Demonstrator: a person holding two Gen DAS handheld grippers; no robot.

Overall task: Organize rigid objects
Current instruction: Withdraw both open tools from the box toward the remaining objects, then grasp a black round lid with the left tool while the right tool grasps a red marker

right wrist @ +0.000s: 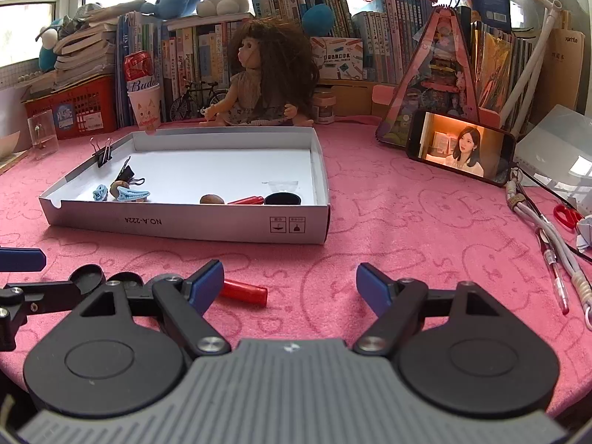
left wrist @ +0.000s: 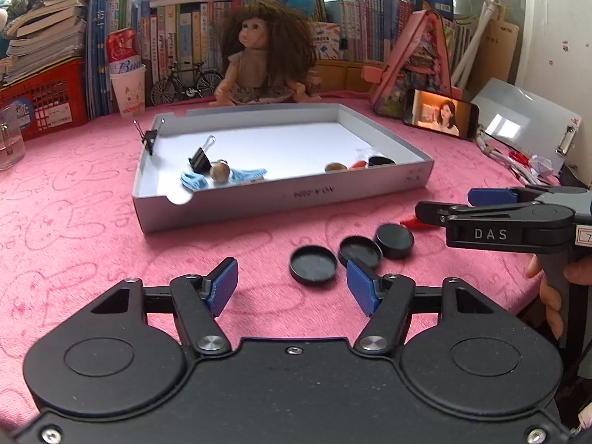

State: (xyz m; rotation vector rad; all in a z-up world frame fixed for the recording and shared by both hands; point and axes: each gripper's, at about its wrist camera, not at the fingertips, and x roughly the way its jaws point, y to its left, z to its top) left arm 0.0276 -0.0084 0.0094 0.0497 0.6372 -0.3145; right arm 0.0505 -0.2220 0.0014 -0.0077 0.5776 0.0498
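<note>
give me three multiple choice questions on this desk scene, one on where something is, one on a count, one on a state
1. Where does the red tube still outside the box lie?
A. on the pink cloth by the right gripper's finger
B. inside the white box
C. on the doll's lap

2. How many black round lids lie on the cloth outside the box?
A. one
B. three
C. five

3. How do the left gripper's jaws stand?
A. shut on a lid
B. shut on nothing
C. open, nothing between the pads

Key:
1 A, the right wrist view shows it on the cloth in front of the white box, next to the right gripper.
2 B, the left wrist view shows three in a row.
3 C, bare cloth shows between the blue pads.
</note>
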